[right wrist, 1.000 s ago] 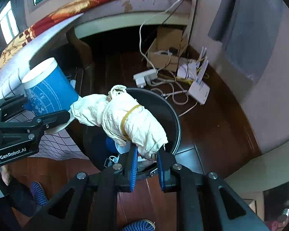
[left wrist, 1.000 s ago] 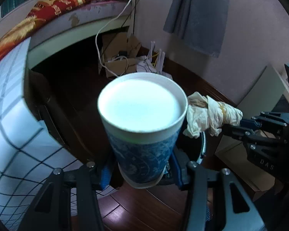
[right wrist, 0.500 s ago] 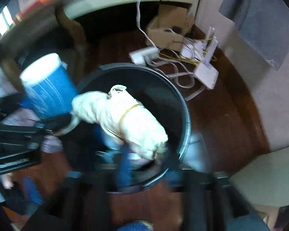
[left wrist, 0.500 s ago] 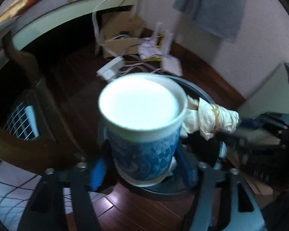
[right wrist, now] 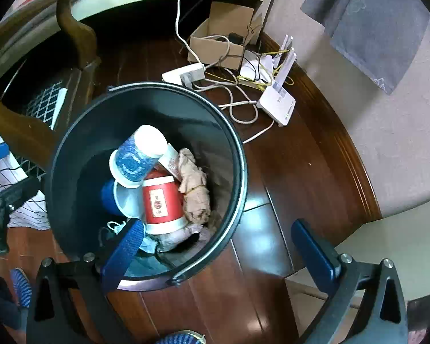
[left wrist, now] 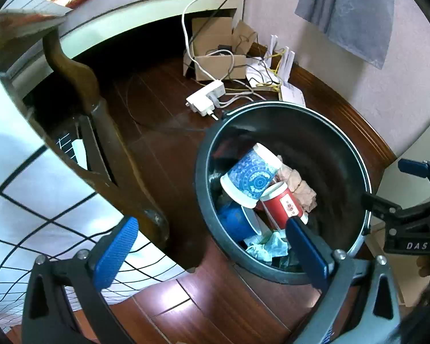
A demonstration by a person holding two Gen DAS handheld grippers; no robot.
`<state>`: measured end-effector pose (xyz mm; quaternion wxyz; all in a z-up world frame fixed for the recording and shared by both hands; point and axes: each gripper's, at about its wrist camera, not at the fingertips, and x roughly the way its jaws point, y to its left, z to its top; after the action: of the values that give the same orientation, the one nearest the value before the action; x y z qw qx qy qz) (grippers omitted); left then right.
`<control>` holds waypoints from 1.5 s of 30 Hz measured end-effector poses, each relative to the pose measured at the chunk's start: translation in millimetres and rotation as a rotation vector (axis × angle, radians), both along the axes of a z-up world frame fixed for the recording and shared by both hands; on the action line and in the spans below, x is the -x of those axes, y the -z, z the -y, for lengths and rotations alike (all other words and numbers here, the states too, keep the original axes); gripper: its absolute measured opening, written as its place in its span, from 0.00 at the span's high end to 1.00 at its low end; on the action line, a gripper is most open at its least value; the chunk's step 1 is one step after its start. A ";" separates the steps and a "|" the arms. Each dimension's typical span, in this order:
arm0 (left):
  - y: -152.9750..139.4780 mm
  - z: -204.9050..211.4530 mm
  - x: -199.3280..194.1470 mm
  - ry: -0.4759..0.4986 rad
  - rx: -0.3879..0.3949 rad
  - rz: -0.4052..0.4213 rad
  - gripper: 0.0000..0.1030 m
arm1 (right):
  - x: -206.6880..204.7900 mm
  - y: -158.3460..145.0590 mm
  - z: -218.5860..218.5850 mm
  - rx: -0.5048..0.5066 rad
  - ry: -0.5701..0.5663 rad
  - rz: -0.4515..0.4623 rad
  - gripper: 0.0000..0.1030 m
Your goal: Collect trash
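left hand-held gripper (left wrist: pixel 206 246), right hand-held gripper (right wrist: pixel 218 246): jaws opening, empty, above bin (right wrist: pixel 240 172) | cup (right wrist: pixel 137 154), wad (right wrist: pixel 193 186) in bin | step: drop done | next: seek more trash

Two wrist views angled steeply down over the bin
The left wrist view looks from the left of the dark bin (left wrist: pixel 283 195), the right wrist view from nearer above it (right wrist: pixel 146 183); both share its contents, the wooden floor (left wrist: pixel 163 132) and the cardboard box (right wrist: pixel 215 43)

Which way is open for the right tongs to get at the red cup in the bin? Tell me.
Probably straight down: the right tongs are opening, empty, above the bin, and the red cup lies uncovered on top.
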<state>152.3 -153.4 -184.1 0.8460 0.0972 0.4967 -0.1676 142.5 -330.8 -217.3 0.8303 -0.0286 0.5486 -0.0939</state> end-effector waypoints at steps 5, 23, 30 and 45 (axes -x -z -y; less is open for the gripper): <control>-6.5 -1.8 3.2 -0.002 -0.004 0.018 0.00 | 4.2 -15.8 -6.0 -0.022 -0.003 0.034 0.00; -105.0 -63.5 61.8 -0.077 0.011 0.191 0.00 | 57.1 -126.2 -75.3 -0.045 -0.056 0.229 0.00; -142.1 -81.9 88.9 -0.087 0.016 0.259 0.00 | 81.9 -168.1 -94.3 -0.044 -0.053 0.284 0.00; -212.4 -124.8 155.6 -0.150 0.050 0.390 0.00 | 145.4 -255.5 -152.6 -0.012 -0.118 0.444 0.00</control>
<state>-3.3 -28.5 28.3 0.9384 0.0696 0.3250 -0.0944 -2.9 -178.3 38.2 0.9348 -0.0344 0.3504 -0.0461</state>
